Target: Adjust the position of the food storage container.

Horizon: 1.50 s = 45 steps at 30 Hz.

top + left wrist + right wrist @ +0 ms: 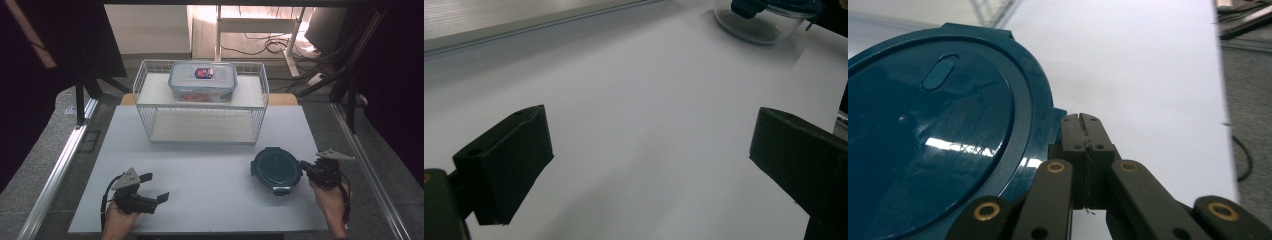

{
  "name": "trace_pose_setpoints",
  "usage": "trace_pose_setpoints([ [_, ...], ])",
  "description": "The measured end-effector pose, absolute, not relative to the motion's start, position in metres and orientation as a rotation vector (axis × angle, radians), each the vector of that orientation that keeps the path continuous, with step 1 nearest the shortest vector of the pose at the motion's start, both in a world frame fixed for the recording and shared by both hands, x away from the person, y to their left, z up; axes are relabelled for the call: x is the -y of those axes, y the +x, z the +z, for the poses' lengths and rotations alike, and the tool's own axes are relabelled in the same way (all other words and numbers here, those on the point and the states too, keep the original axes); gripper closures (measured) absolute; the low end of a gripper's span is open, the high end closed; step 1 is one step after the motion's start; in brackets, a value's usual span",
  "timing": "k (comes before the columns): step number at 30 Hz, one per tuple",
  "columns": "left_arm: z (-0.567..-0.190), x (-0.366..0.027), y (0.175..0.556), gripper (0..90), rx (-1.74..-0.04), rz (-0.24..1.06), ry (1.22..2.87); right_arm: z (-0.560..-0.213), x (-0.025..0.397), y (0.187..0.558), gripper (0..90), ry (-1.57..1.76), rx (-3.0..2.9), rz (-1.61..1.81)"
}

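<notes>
While the left hand-held gripper (156, 187) rests at 7 o'clock on the counter (210, 200) with jaws wide apart and empty, the right hand-held gripper (303, 165), jaws pressed together, touches the round container (275, 169) at 4 o'clock. Farther off, at 12 o'clock, a wire basket (201, 125) holds a lidded box (203, 80).

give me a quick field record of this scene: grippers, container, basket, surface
left gripper: jaws wide apart, holding nothing, over bare sheet
right gripper: jaws pressed together beside the lid's edge; whether they pinch a lid tab cannot be told
round container: clear body, dark teal lid on, near right of sheet
wire basket: white, at far side
rectangular box: clear, lidded, on basket's upper shelf
white sheet: covers the table
</notes>
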<state>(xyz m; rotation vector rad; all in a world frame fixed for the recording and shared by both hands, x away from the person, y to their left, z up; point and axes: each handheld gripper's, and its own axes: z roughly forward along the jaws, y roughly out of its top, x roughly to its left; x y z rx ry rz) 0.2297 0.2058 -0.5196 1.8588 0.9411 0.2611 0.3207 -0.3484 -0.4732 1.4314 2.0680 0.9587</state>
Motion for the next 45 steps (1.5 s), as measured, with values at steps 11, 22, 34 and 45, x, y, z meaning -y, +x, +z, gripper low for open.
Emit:
trace_pose_setpoints([
  [11,-0.521,-0.205,0.231,2.9,-0.939,0.253,1.859,-0.475,0.314,0.316,89.3,1.364,-2.167,0.990],
  [22,-0.520,-0.203,0.231,3.6,-0.940,0.238,1.866,-0.479,0.280,0.313,89.3,1.321,-2.248,1.038],
  [34,-0.521,-0.204,0.232,3.8,-0.944,0.232,1.866,-0.482,0.237,0.305,89.3,1.220,-2.356,1.074],
  [45,-0.521,-0.203,0.232,3.8,-0.946,0.226,1.868,-0.485,0.208,0.301,89.3,1.182,-2.418,1.149],
])
